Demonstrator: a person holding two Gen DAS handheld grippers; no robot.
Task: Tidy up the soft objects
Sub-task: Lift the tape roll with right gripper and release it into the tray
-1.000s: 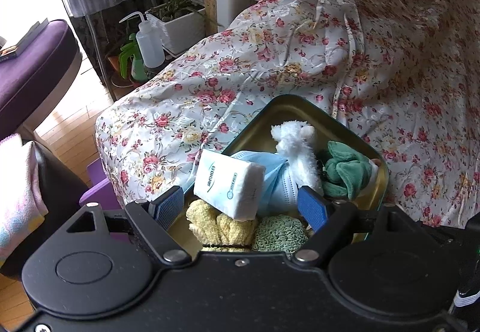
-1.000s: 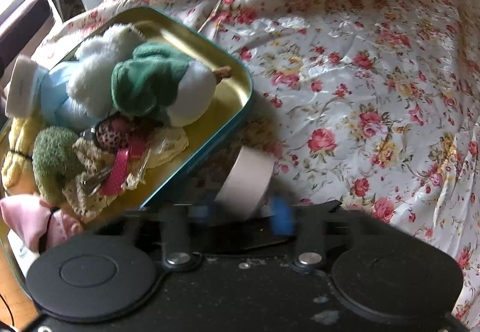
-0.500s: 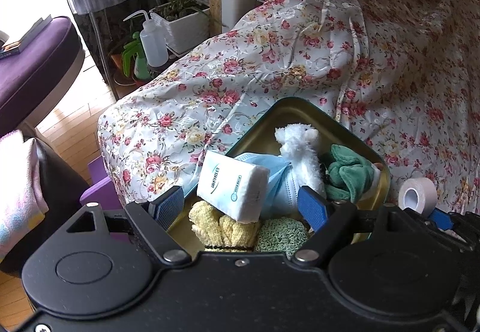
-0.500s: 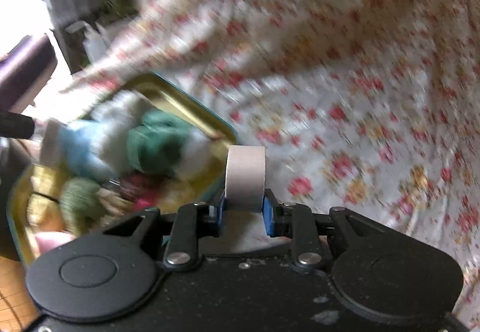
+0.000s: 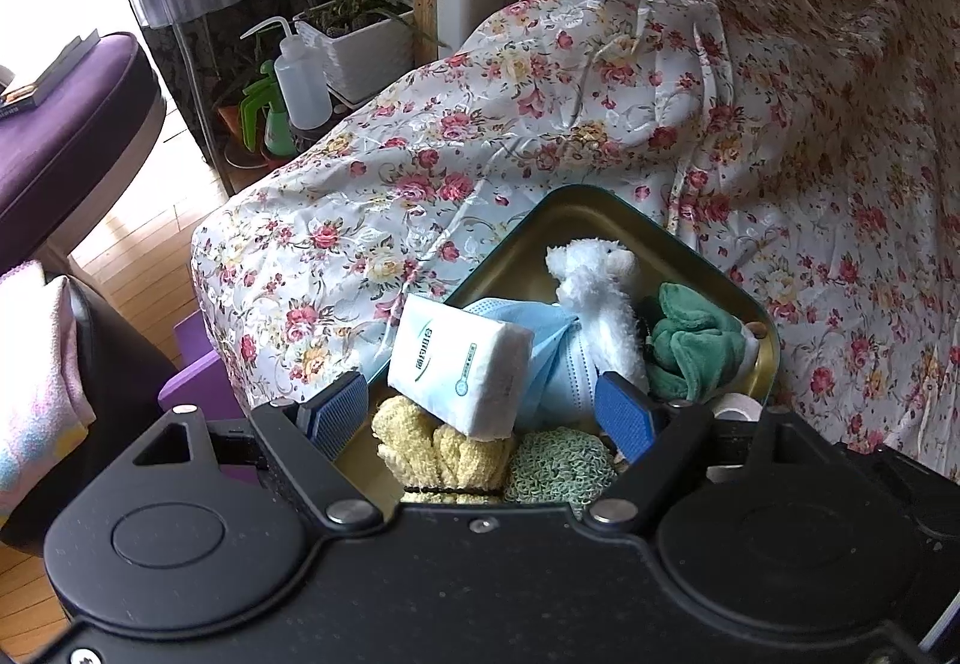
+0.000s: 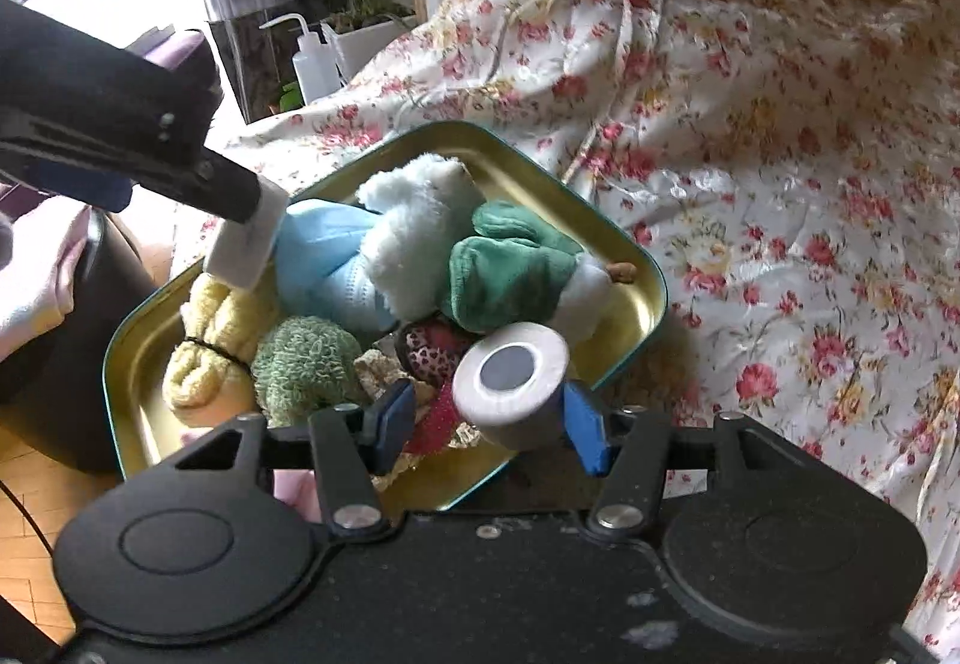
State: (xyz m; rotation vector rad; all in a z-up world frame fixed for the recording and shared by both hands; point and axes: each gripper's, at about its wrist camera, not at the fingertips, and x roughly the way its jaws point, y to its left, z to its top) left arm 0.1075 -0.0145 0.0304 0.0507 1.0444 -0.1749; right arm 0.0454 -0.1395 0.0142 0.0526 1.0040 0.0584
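In the left wrist view, the left hand-held gripper [image 5: 480,415] hangs over the near end of a gold-coloured tin tray [image 5: 591,211] that lies on a bed with a flowered cover [image 5: 600,123]. Its blue pads stand wide apart and press on nothing. Between and beyond them is a white tissue pack [image 5: 459,370], leaning on a light blue face mask [image 5: 555,349]. Behind the mask stands a white plush animal [image 5: 600,298], and to its right lies a green plush toy [image 5: 690,346]. Closest to the camera are a yellow knitted bundle [image 5: 438,451] and a green knitted pad [image 5: 558,469]. A small part of a white tape roll [image 5: 735,406] shows at the right edge of the tray. Left of the bed, a white squeeze bottle [image 5: 303,84] and a potted plant [image 5: 354,33] stand on the floor.

In the right wrist view, the right hand-held gripper [image 6: 489,418] is over the near right corner of the same tray [image 6: 645,286]. Its jaws have just been opening; the tape roll [image 6: 510,382] is between them, its end turned to the camera. It lies against the right pad, and a gap shows at the left pad, so the roll is no longer clamped. Under it lie a leopard-print piece [image 6: 429,352] and a red strap [image 6: 441,415]. The left hand-held gripper [image 6: 240,199] comes in from the upper left, its tip at the tissue pack [image 6: 243,247].
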